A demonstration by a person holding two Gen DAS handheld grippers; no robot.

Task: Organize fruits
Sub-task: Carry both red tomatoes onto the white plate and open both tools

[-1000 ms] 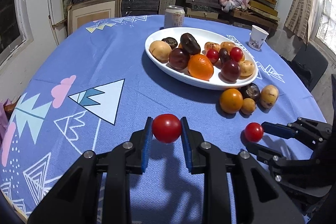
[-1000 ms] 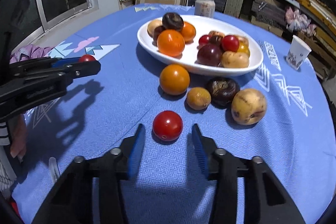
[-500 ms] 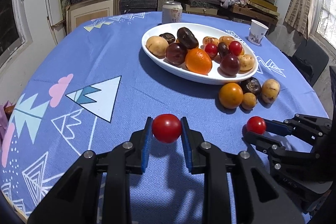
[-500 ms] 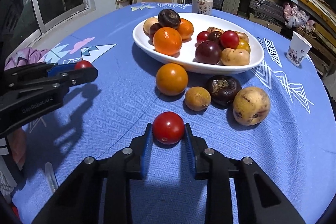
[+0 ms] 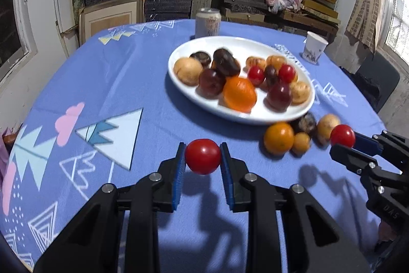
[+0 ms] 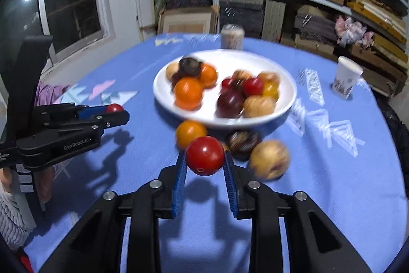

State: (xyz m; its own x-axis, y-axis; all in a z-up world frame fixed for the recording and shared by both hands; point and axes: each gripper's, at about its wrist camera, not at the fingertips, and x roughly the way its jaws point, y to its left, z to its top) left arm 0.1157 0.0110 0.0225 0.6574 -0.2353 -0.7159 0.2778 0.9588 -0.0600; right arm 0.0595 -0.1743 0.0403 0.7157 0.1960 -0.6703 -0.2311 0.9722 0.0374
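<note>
Red tomatoes are sitting pinched in both my grippers' fingers, left gripper (image 5: 202, 157) and right gripper (image 6: 204, 155); the white plate (image 6: 288, 83) is lying straight ahead, nearer my right.

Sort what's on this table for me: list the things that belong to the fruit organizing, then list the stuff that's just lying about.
Part of the job:
- red tomato in the left gripper
- red tomato in the right gripper
- white plate of fruit
- loose orange, small orange fruit, dark fruit, yellow fruit beside the plate

Just lying about:
- drink can
- paper cup
</note>
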